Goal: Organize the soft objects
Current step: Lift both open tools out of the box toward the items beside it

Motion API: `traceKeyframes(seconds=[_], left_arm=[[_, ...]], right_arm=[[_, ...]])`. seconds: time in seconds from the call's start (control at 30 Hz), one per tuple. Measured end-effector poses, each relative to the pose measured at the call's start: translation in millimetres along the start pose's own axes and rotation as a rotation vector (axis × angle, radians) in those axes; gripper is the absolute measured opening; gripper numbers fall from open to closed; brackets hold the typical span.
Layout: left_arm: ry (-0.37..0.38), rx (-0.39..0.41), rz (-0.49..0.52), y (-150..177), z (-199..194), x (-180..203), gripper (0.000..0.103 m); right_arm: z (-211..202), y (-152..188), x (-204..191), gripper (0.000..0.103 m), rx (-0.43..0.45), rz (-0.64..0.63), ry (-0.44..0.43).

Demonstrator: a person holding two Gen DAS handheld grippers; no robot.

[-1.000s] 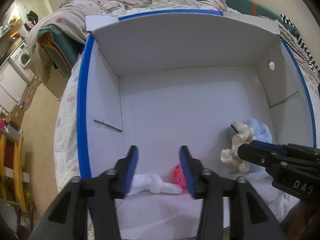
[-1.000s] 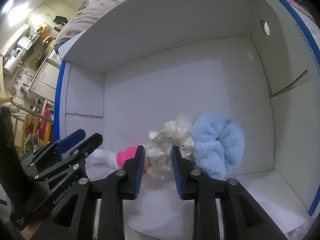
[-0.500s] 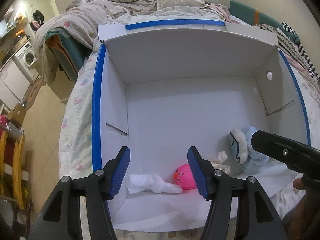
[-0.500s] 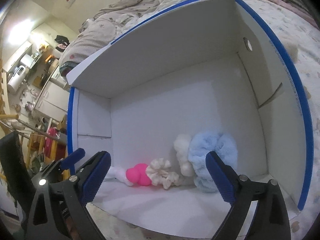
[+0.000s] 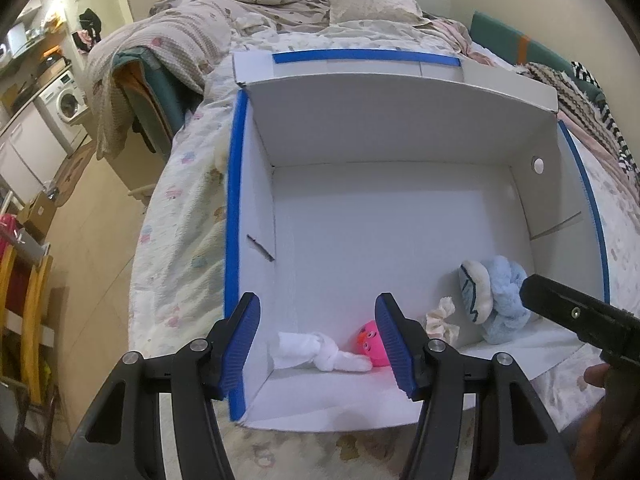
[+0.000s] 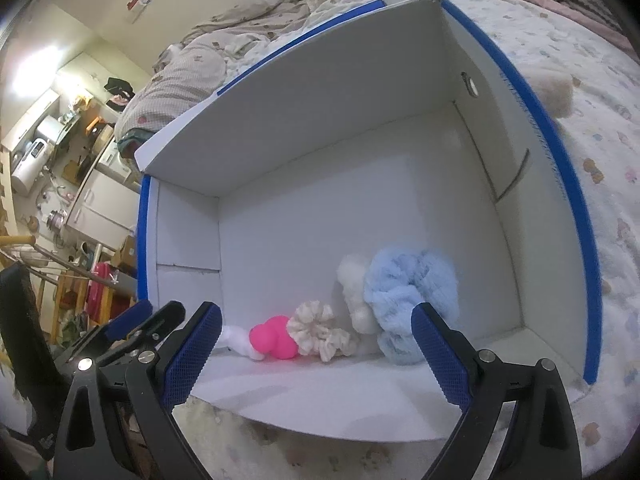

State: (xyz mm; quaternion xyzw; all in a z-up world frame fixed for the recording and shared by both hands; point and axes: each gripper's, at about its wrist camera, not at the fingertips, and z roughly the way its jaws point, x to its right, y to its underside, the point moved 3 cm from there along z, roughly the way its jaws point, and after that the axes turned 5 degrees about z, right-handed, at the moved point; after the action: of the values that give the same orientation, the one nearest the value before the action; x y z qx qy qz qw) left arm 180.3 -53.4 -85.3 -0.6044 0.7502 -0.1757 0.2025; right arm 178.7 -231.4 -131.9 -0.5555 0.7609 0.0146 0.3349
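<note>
A white box with blue-taped rims [image 5: 234, 216] [image 6: 576, 216] lies on the bed. Along its near wall lie a knotted white cloth [image 5: 320, 354] [image 6: 236, 338], a pink plush toy [image 5: 374, 342] [image 6: 274, 338], a cream scrunchie [image 5: 438, 318] [image 6: 320, 330] and a fluffy light-blue item with a white part [image 5: 498, 298] [image 6: 412, 284]. My left gripper [image 5: 318, 344] is open and empty above the box's near left corner. My right gripper [image 6: 316, 354] is open and empty above the near edge, and shows at the right of the left wrist view [image 5: 576, 316].
A floral bedspread [image 5: 180, 224] surrounds the box. Rumpled blankets and pillows [image 5: 280, 12] lie beyond it. A cream fluffy item [image 6: 556, 92] lies on the bed right of the box. The floor, a washing machine [image 5: 68, 100] and furniture lie to the left.
My right gripper opened, letting go of the cream scrunchie, which now lies in the box. Both grippers have drawn back and up from the box; the left jaws opened wider.
</note>
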Motion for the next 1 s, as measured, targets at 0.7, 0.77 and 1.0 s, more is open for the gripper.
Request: traceKeyframes(seconds=[0.7,0.77,1.0], left_arm=[[-0.010,0.023,-0.069,39,-36,-24,0.056],[-0.006,0.017,-0.080,44,-37,-28,0.056],[-0.016,0.014,-0.105,57,-42,-37,0.056]], right_arm=[[-29,25,5,0.102,0.027,-0.031,0.043],[-33,28,4,0.102,0.040,-0.046,0.050],[-47,37,4,0.102,0.076,-0.069,0.057]])
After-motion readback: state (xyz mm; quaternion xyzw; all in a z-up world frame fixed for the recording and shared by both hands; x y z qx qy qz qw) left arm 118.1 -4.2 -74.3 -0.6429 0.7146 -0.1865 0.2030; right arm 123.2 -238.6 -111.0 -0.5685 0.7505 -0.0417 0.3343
